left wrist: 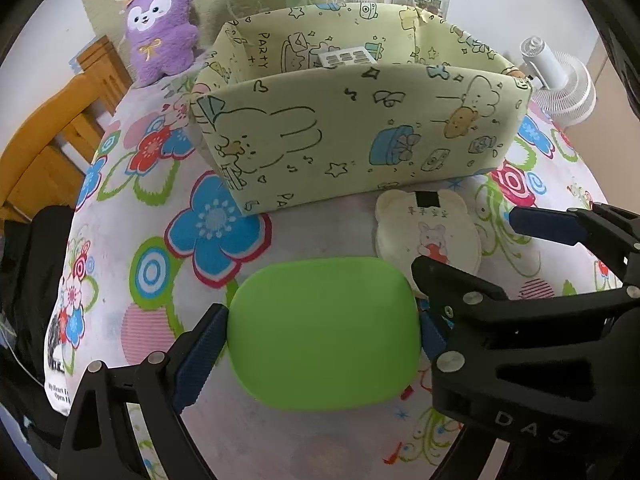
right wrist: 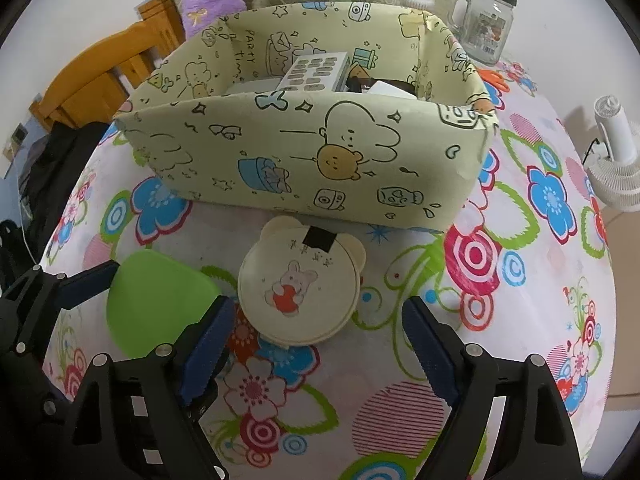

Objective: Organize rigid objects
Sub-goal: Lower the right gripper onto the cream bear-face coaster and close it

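The left gripper point(left wrist: 324, 334) clamps a smooth, rounded-rectangular green plastic case point(left wrist: 326, 332) between its 2 ribbed blue pads, above the flowered tablecloth point(left wrist: 120, 248). The right gripper point(right wrist: 318, 354) stands open; a matte cream, bear-eared round compact point(right wrist: 298, 288) with a black tape patch lies just ahead of its fingertips, untouched. Beyond both, a pale cartoon-printed fabric box point(right wrist: 304, 156) presents its straight front wall, with bare cloth to either side.
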`<state>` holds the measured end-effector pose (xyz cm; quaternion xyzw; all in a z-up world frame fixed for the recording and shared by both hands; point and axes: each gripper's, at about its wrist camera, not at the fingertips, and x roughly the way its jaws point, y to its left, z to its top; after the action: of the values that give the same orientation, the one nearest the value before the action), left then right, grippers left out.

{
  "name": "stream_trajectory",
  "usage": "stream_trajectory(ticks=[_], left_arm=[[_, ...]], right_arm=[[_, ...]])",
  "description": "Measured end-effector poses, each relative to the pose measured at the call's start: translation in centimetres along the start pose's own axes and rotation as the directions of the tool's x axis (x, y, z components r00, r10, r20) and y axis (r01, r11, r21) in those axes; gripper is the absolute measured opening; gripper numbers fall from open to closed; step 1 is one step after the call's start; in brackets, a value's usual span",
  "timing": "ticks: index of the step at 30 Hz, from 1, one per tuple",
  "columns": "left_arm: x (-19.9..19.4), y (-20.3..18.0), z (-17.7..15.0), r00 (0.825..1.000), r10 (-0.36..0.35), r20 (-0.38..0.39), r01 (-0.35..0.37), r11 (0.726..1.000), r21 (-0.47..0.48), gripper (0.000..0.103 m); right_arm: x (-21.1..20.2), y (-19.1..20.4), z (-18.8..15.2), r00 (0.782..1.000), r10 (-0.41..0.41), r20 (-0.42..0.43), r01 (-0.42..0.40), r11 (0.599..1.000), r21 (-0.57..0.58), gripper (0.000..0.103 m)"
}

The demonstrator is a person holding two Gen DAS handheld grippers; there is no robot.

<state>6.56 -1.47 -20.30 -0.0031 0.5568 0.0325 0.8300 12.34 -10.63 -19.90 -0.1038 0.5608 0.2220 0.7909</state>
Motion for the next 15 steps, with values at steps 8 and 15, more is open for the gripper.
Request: stream_trajectory(ticks=[8,15], left_arm=[[1.1,1.0,0.8,1.0,-0.011,-0.02,0.012,0.999,0.037,0.095],[2.0,1.6,1.2,0.999,-0.028,-0.033,0.031,0.996,0.087,0.095]], right_arm=[[1.4,0.7,1.1,1.0,-0.001,-0.022,0.001,1.0,0.02,0.083],[2.7,1.7,2.0,0.999,-0.018,-0.035,0.019,0.999,0.027,0.082]])
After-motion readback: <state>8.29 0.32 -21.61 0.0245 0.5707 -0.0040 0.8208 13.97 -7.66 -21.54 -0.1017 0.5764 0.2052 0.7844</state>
